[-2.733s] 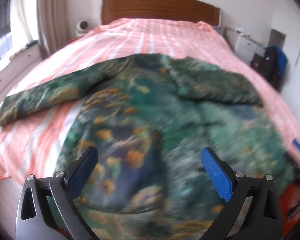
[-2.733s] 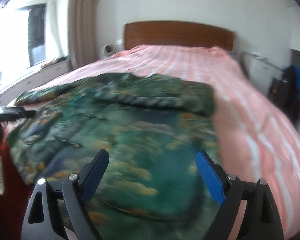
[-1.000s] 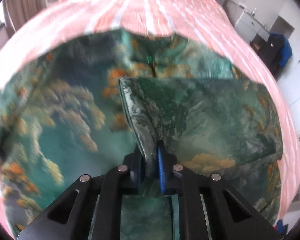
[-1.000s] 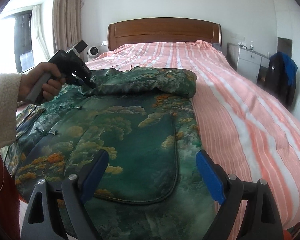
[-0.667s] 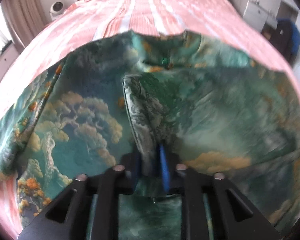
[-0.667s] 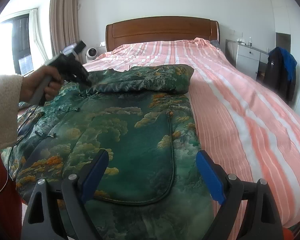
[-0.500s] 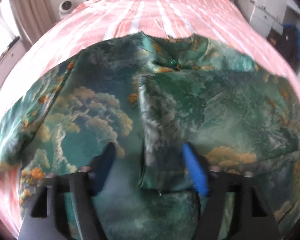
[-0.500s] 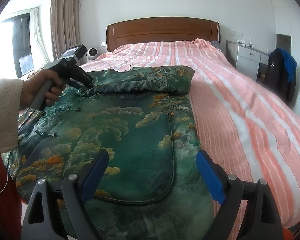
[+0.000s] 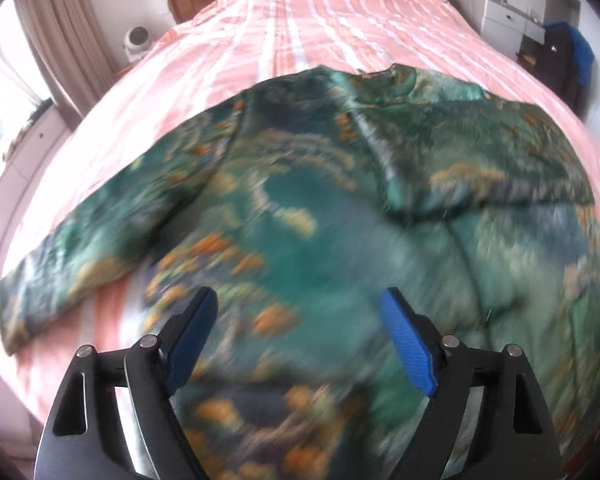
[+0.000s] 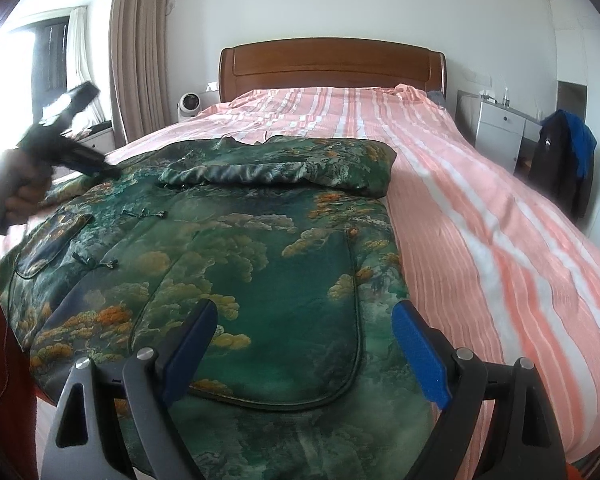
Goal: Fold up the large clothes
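Note:
A large green jacket (image 9: 300, 208) printed with clouds and orange trees lies front-up on the bed; it also shows in the right wrist view (image 10: 240, 272). Its right sleeve (image 9: 480, 168) is folded across the chest (image 10: 276, 172). Its left sleeve (image 9: 100, 232) stretches out flat to the left. My left gripper (image 9: 300, 328) is open and empty above the jacket's lower front; it also shows at the left of the right wrist view (image 10: 104, 166). My right gripper (image 10: 304, 332) is open and empty over the jacket's hem near a pocket (image 10: 300, 320).
The bed has a pink and white striped cover (image 10: 480, 208) and a wooden headboard (image 10: 332, 64). A white nightstand (image 10: 496, 128) and a chair with dark and blue clothes (image 10: 564, 152) stand at the right. A small white fan (image 10: 190, 104) and curtains (image 10: 140, 48) are at the left.
My left gripper let go of the right sleeve's cuff, opened, and pulled back and to the left. The sleeve stays folded across the chest. My right gripper has not moved.

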`<state>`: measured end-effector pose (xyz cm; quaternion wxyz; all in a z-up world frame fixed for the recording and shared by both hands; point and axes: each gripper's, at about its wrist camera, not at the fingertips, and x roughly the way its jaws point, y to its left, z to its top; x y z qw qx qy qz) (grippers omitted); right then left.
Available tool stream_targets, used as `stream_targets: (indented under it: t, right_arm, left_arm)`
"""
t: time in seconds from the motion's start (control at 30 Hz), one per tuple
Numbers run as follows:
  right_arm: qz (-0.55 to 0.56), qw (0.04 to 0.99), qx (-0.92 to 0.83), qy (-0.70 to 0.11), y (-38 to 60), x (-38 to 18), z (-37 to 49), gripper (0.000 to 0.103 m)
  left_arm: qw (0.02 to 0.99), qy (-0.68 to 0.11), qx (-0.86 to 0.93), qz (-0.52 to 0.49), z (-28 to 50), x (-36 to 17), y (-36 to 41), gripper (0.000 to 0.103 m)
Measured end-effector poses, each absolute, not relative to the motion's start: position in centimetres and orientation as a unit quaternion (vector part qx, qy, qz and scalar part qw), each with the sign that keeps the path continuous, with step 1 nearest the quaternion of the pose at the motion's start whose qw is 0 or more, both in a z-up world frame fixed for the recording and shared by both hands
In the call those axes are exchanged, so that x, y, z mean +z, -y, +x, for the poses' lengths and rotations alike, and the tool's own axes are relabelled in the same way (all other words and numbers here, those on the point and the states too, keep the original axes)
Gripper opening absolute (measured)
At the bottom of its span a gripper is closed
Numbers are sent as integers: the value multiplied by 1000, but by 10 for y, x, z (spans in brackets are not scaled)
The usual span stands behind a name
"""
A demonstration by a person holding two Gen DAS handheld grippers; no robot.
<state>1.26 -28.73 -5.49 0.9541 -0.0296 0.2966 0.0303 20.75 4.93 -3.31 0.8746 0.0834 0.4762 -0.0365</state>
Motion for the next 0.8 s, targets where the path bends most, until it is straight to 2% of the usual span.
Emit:
stream_targets:
  t: [0.3, 0.8]
  right_arm:
    - [-55, 953, 37, -294, 275, -57, 11, 88]
    - [-82, 952, 41, -294, 260, -60, 7, 88]
  left_arm:
    - [875, -481, 13, 58, 165, -38, -117, 88]
    - [874, -479, 84, -6, 152, -50, -191, 91]
